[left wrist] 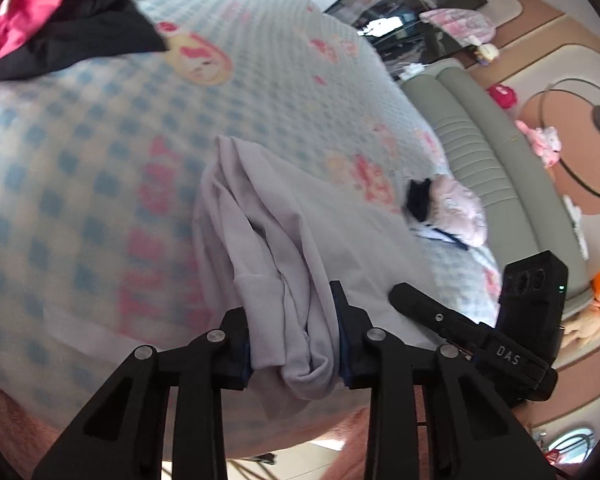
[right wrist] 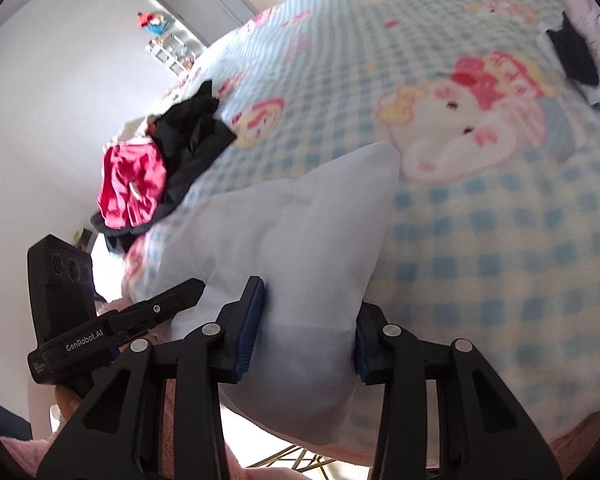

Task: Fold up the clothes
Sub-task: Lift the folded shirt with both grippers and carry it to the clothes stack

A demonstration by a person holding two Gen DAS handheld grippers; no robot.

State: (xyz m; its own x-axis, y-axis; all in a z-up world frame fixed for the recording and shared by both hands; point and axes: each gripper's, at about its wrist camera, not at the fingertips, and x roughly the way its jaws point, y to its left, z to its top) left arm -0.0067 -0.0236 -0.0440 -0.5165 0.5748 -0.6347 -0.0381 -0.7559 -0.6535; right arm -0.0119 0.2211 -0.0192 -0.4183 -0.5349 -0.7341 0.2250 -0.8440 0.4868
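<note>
A pale lilac garment (left wrist: 284,264) is gripped by both tools above the bed (left wrist: 100,152), which is covered by a blue-checked blanket printed with cartoon figures. A bunched fold of the garment is clamped between the fingers of the left hand-held gripper (left wrist: 296,344), and a smoother stretch of it (right wrist: 300,248) is clamped by the right hand-held gripper (right wrist: 310,332). A heap of black clothes (right wrist: 192,136) and a bright pink garment (right wrist: 132,184) is seen lying near the bed's far edge, well apart from the held garment.
</note>
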